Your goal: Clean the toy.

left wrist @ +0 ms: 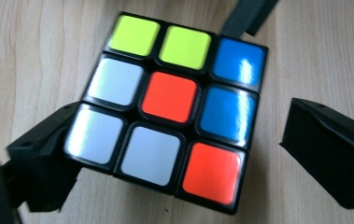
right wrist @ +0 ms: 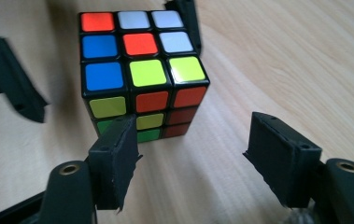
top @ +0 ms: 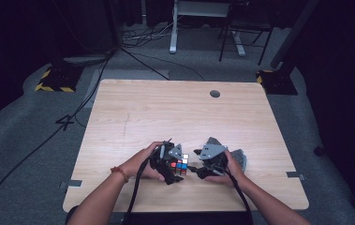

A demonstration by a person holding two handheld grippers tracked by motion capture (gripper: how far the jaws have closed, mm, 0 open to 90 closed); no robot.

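A scrambled Rubik's cube [top: 181, 165] [left wrist: 167, 105] [right wrist: 142, 70] rests on the wooden table [top: 166, 112] near its front edge. Its top face shows red, white, blue and yellow-green stickers. My left gripper [top: 178, 168] [left wrist: 184, 126] is open with its jaws either side of the cube; one jaw touches the cube's lower left corner and the other stands clear of it. My right gripper [top: 195, 162] [right wrist: 193, 135] is open just short of the cube, one fingertip [right wrist: 116, 140] overlapping its near lower edge. A hand holds each gripper.
A round cable hole [top: 215, 93] sits at the table's far edge. Black cables [top: 137, 197] trail off the front edge from the grippers. On the floor behind stand a desk frame [top: 173, 28] and yellow-black striped bases [top: 53, 79].
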